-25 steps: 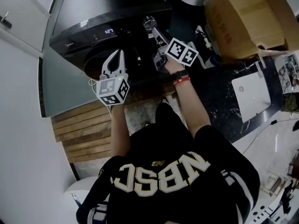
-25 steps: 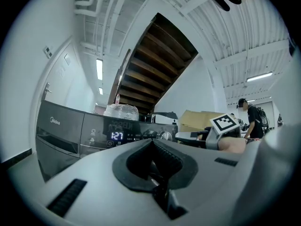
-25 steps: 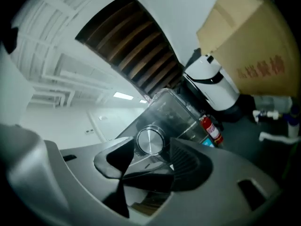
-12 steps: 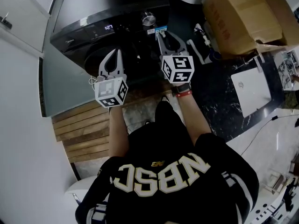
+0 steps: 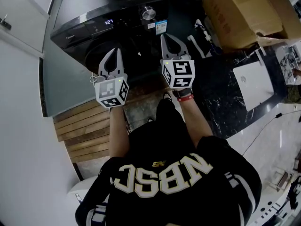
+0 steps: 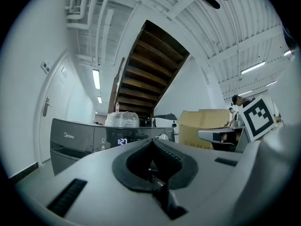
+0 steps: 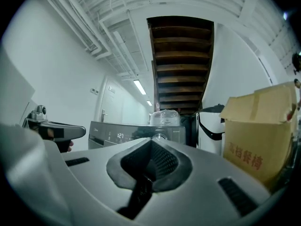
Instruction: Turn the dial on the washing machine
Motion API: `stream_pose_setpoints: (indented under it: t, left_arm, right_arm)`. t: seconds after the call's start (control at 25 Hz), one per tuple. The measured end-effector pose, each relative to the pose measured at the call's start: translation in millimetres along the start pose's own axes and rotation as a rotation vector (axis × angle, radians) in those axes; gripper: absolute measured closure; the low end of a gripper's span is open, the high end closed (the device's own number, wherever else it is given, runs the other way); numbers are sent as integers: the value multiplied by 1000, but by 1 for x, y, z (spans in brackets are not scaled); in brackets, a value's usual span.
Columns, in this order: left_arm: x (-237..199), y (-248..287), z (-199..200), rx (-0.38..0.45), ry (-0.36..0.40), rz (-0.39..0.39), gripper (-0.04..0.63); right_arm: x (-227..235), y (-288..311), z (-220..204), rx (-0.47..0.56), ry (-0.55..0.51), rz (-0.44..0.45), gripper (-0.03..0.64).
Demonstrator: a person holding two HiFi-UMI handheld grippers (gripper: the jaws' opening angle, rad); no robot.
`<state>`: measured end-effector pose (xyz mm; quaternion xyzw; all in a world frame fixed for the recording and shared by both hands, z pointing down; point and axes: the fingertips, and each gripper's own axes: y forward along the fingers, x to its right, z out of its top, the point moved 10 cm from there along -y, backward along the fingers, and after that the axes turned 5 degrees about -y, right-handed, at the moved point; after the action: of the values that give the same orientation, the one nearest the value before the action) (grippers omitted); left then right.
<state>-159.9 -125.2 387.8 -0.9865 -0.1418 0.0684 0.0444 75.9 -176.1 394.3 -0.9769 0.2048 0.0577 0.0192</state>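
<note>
Dial sits on the front control panel of the dark washing machine, right of the lit display and just above a small blue sticker; nothing lies between it and either gripper. The right gripper hovers near it and short of it, not touching, its jaws closing down until the tips meet on nothing; the left gripper hangs beside it in front of the machine's door, jaws pressed together and empty. A clear plastic-wrapped bundle rests on top of the machine; a cardboard box stands to the right, with a white laptop lying flat nearby. The dial is a round silver knob facing out of the panel toward the person, so its axis runs front to back; any pointer mark on it is too small to read. Underfoot are wooden slats at the left and dark marbled floor at the right; a white door stands left of the machine, and a dark staircase climbs overhead against white walls.
</note>
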Motion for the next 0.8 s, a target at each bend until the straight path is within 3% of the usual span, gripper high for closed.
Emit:
stream_pose_setpoints:
  t: [0.4,0.8]
  left_arm:
    - [-3,-13,-3,-18,4,12,586]
    - [-4,-14,-8,-31,-27,5,586]
  right_arm:
    - [-12,-15,-5,-16,12,7,609]
    - [-18,-25,-12,-75,-26,74,609]
